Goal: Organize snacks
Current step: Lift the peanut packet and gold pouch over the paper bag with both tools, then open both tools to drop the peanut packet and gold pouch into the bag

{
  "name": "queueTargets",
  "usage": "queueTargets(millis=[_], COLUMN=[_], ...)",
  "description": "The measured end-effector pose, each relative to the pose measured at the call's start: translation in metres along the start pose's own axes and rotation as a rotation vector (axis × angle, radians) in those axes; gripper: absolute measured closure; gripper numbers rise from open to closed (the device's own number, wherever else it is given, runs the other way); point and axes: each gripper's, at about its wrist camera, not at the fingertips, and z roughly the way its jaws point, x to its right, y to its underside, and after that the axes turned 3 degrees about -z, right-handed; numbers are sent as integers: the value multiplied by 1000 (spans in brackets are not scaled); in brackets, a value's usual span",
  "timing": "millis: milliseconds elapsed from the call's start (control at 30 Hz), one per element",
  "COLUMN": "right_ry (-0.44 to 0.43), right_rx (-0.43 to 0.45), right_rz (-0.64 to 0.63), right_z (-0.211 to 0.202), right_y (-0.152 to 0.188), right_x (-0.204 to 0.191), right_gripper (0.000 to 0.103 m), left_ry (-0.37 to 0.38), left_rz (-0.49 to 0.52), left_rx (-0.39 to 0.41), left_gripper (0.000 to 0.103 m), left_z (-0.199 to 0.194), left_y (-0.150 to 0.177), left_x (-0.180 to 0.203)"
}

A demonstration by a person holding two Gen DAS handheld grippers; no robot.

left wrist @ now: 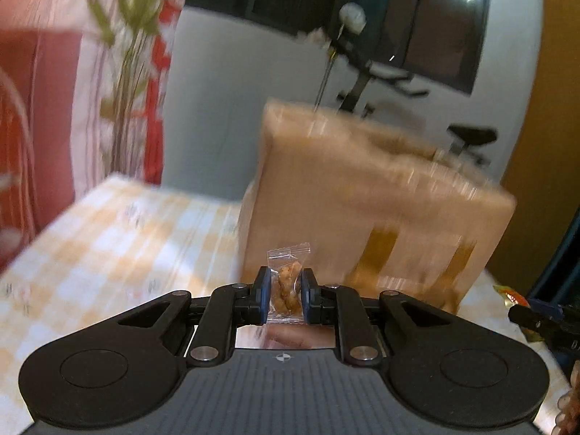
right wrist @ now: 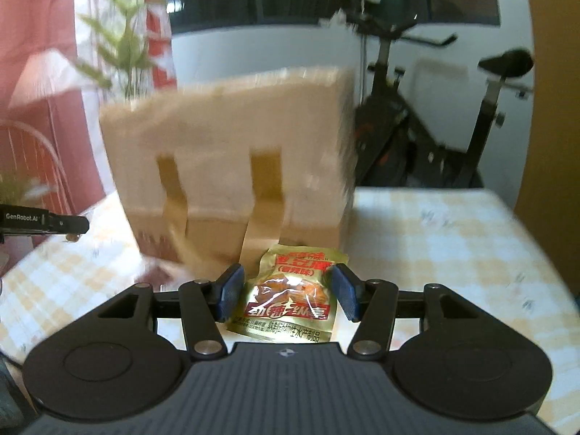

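My left gripper [left wrist: 285,290] is shut on a small clear packet [left wrist: 288,282] with a brown snack inside, held upright above the table. My right gripper [right wrist: 288,290] is shut on a gold snack pouch [right wrist: 290,301] with red lettering, its pads pressing the pouch's two sides. A tall cardboard box [left wrist: 362,199] with tape strips stands just beyond both grippers, blurred by motion; in the right wrist view the cardboard box [right wrist: 232,145] fills the middle. The right gripper's tip [left wrist: 536,317] shows at the right edge of the left wrist view, and the left gripper's tip [right wrist: 43,223] at the left edge of the right wrist view.
The table wears a yellow-and-white checked cloth [right wrist: 435,239]. A leafy plant [right wrist: 123,47] and pink curtains [left wrist: 40,108] stand at the left behind the box. An exercise bike [right wrist: 417,137] stands behind the table on the right.
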Motion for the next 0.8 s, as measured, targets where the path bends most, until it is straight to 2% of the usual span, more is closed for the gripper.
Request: queueTargets(millis=[200, 267, 367, 500, 667, 700, 767, 800], right_ry=[-26, -42, -60, -67, -29, -19, -11, -12], right_rx=[175, 238, 285, 239, 140, 123, 87, 77], right_rz=[16, -10, -61, -96, -77, -71, -49, -37], right_z=[-13, -8, 14, 60, 101, 106, 110, 109], right_y=[-68, -93, -123, -142, -139, -136, -130, -128], right_x=[7, 6, 0, -8, -9, -8, -4, -2], right_gripper=[46, 46, 46, 46, 45, 43, 40, 41], left_ry=[69, 96, 136, 192, 237, 243, 241, 239], left_rz=[68, 67, 83, 89, 124, 134, 144, 138], left_rx=[146, 171, 180, 99, 13, 4, -9, -2], left_gripper=[85, 85, 85, 85, 84, 79, 47, 42], left_z=[0, 6, 25, 67, 110, 115, 121, 122], left_y=[-55, -69, -87, -101, -98, -96, -93, -91], left_x=[30, 40, 59, 82, 100, 99, 97, 91])
